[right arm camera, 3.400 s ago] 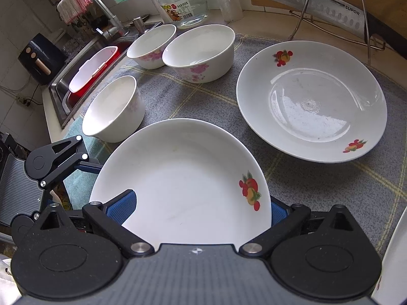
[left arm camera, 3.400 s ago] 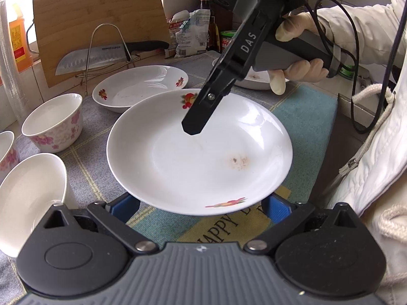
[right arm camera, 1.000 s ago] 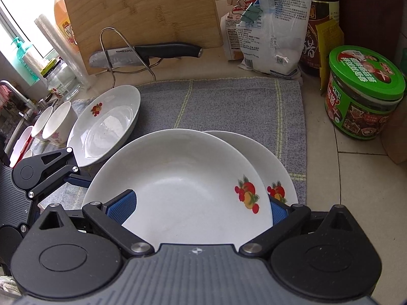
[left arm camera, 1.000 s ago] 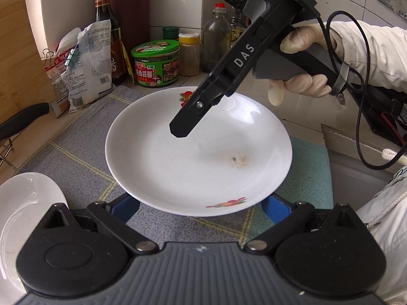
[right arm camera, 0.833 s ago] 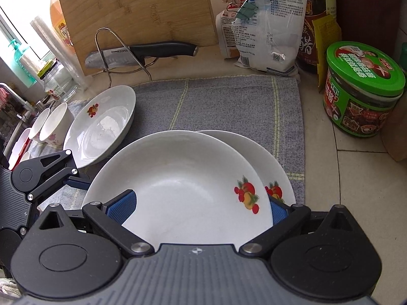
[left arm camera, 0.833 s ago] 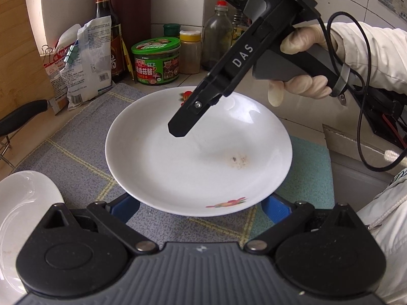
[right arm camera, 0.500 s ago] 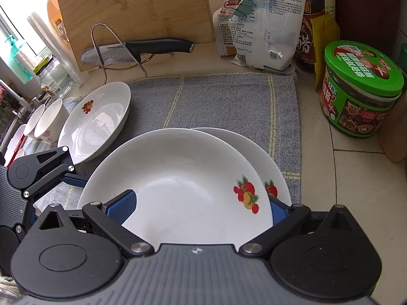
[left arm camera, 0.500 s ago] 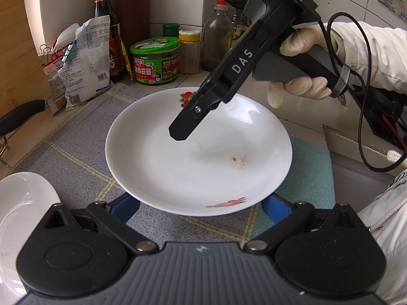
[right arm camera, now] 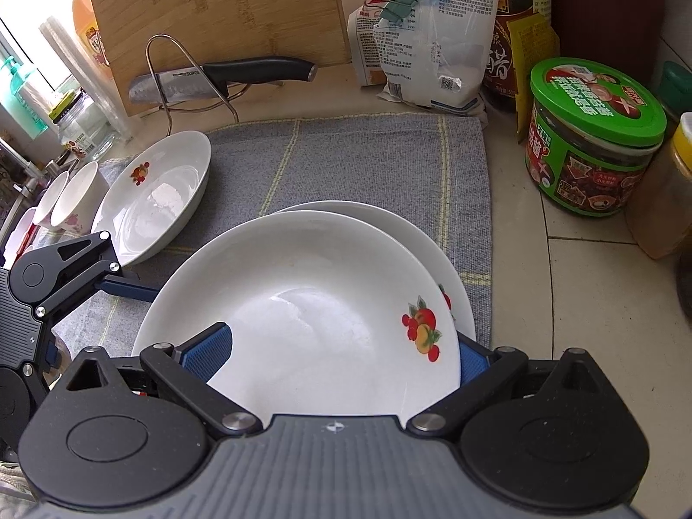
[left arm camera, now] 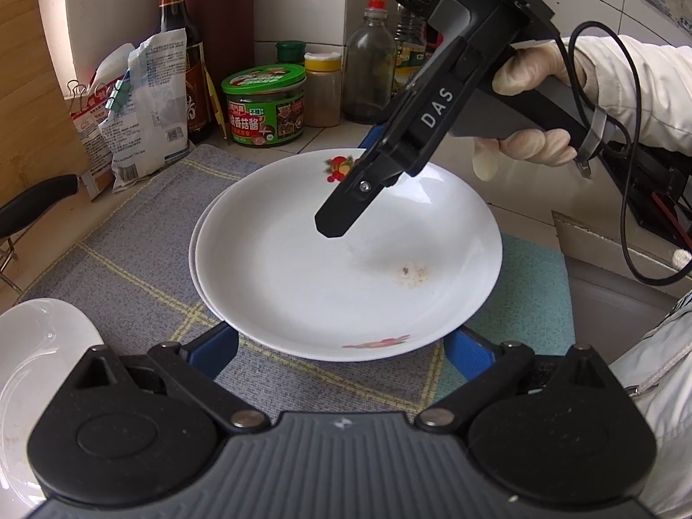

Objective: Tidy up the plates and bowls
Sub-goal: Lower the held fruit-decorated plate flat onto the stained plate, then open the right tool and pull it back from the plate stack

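Plates are being stacked at the right end of the grey mat [right arm camera: 367, 164]: the top plate [right arm camera: 302, 302] hangs just above a second plate [right arm camera: 389, 227] lying flat on the cloth, its rim showing past the far and right edge of the held one, so the two are nearly but not quite centred. Both grippers appear to carry the top plate together. The right gripper [right arm camera: 337, 354] has its blue pads against opposite sides of the near rim, fingers spread wide around the plate; the left gripper [left arm camera: 341, 346] does the same from the opposite side, with the plate sitting between its fingers. A round plate has no long axis; it lies roughly level, face up, its fruit print [right arm camera: 421, 326] toward the right gripper's side. By my reading, the coming move is a short lowering straight down with a small shift toward the jars [right arm camera: 592, 138] to centre it. A third plate [right arm camera: 160, 199] and bowls [right arm camera: 73, 199] wait well apart, further left.
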`<state>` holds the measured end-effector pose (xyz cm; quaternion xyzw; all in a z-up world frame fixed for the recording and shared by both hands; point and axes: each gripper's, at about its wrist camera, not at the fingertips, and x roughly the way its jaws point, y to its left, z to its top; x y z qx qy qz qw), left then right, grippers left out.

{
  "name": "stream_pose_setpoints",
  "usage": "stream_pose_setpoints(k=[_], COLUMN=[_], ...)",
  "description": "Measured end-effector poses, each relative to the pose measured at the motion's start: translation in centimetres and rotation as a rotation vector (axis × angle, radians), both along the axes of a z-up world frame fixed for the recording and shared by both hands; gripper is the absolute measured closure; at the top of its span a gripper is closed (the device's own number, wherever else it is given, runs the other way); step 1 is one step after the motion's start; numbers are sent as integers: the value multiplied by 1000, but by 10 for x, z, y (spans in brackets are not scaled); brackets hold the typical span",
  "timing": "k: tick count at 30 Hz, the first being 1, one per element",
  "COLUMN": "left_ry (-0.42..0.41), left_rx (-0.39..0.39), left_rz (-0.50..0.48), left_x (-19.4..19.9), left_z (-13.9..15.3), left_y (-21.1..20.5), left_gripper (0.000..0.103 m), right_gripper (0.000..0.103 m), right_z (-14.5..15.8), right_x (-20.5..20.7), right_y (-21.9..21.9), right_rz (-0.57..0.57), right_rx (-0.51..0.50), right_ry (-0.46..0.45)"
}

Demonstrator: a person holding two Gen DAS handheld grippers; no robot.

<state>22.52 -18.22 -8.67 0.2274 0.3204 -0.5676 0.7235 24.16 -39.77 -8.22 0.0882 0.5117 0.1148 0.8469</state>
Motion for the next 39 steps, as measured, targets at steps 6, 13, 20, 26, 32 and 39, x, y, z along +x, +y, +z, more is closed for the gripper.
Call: stream_pose_setpoints(k=[6,13,20,26,32,39], left_ry=[-36,-57,-44,-58,-61,-64], left_rx=[-21,-20,-21,-37,-40,-41], left_rz=[4,7,16,26,43,49], left_x=[0,-4,-7,-11,-12,-15], left_z=[3,3,2,9,12,14], left_y=[4,4,9,14,20,23], left_gripper=[4,3,3,3,3,2], right_gripper=[0,0,0,0,0,0], right_z=[4,9,10,12,10,11], right_x=[-4,-10,-17,-21,-25,-30], right_y=[-3,-6,-7,-4,-4,4], right_rz=[-9,-28,-33,-36,-51,-40], right_rx=[-2,-16,-25,-45,-65,-127], right_ry=[-7,-20,-24,-16,4,0])
